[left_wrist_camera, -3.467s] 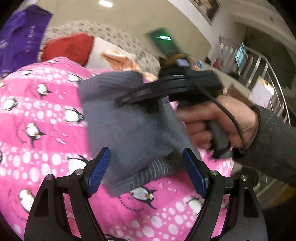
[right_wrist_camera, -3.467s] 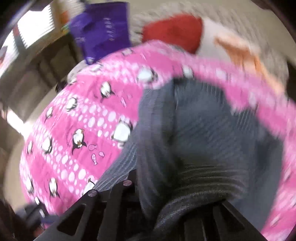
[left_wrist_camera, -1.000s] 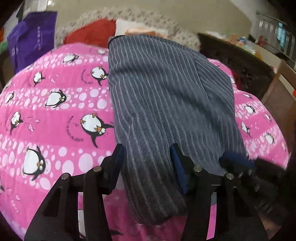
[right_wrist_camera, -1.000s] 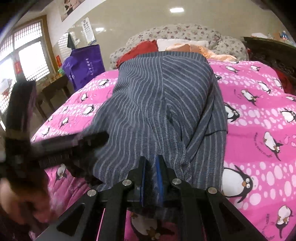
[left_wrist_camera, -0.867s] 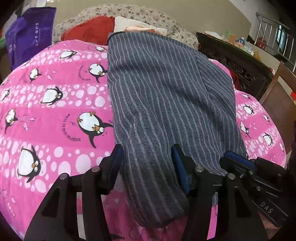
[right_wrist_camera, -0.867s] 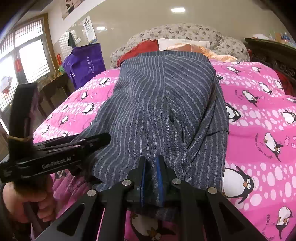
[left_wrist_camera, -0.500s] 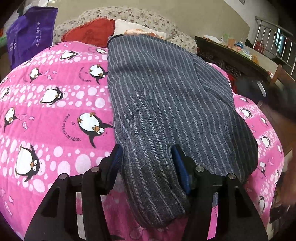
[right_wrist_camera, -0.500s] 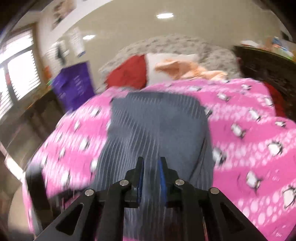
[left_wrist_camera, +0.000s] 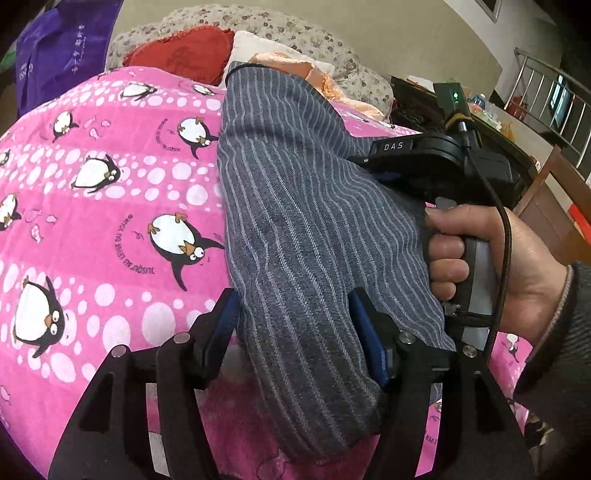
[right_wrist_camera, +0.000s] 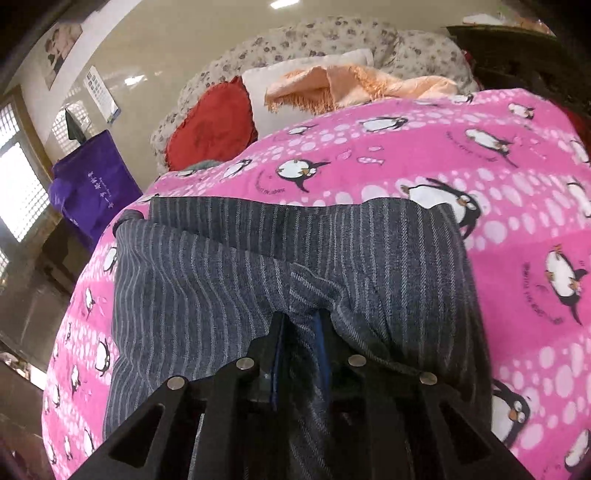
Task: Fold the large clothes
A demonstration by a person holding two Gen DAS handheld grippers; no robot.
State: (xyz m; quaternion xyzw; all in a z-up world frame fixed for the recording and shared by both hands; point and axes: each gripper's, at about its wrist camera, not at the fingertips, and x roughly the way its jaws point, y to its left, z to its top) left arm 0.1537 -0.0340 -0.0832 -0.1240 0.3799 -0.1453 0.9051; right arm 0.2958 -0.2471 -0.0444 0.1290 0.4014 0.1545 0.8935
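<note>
Right gripper [right_wrist_camera: 299, 332] returned, jaws pinching striped garment [right_wrist_camera: 369, 258]; left gripper [left_wrist_camera: 295, 328] jaws spread around it

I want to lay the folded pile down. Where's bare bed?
Bare pink penguin bedspread lies left of the striped grey garment, and to its right. The head end is crowded with the red cushion and peach blanket.

I see both fisheye views evenly lit by ceiling lamps [right_wrist_camera: 277, 3] and window [right_wrist_camera: 18, 192] daylight, sharp centrally, with bowed, vignetted black edges.
</note>
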